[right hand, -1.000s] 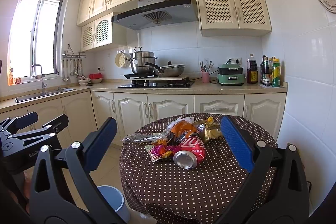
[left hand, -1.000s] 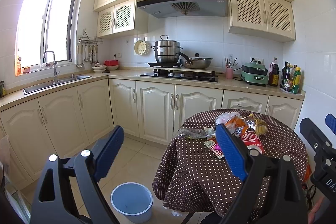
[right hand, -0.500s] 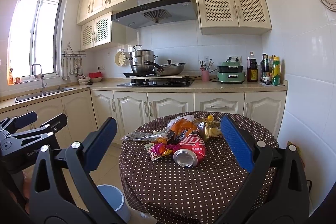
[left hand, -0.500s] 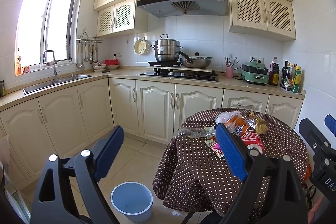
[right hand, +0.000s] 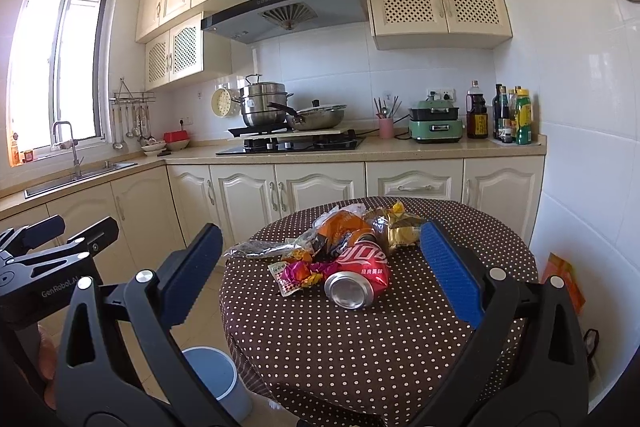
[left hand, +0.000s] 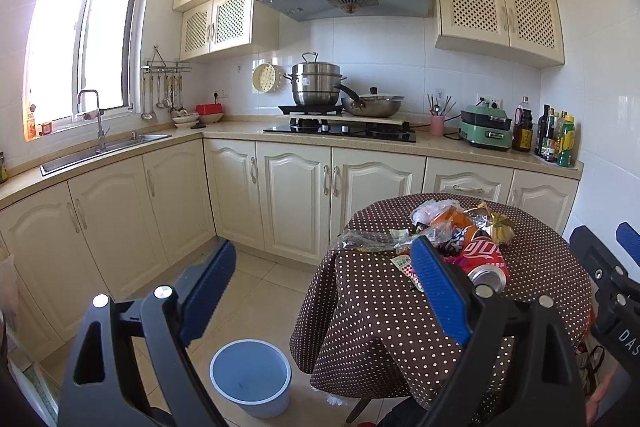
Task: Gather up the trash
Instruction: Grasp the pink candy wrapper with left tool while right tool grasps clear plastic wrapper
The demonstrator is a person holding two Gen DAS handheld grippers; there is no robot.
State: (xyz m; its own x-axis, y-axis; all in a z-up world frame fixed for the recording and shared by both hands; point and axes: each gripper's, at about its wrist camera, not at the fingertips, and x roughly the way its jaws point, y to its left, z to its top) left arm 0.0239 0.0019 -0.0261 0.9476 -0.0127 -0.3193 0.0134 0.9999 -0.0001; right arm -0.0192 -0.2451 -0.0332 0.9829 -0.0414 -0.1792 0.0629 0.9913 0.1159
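A pile of trash lies on a round table with a brown dotted cloth (right hand: 360, 339): a red soda can (right hand: 358, 277) on its side, a pink candy wrapper (right hand: 300, 273), an orange snack bag (right hand: 340, 223), a gold wrapper (right hand: 400, 231) and a clear plastic wrapper (right hand: 256, 249). The can also shows in the left wrist view (left hand: 484, 259). A blue bin (left hand: 251, 377) stands on the floor left of the table. My left gripper (left hand: 320, 287) is open and empty, above the floor. My right gripper (right hand: 320, 267) is open and empty, short of the pile.
Cream kitchen cabinets (left hand: 296, 195) run along the back and left walls. A stove with pots (left hand: 340, 107), a sink (left hand: 104, 147) and bottles (left hand: 556, 139) sit on the counter. The bin also shows in the right wrist view (right hand: 216, 379).
Both views have crept slightly closer to the table. Both grippers remain open and nothing on the table has moved.
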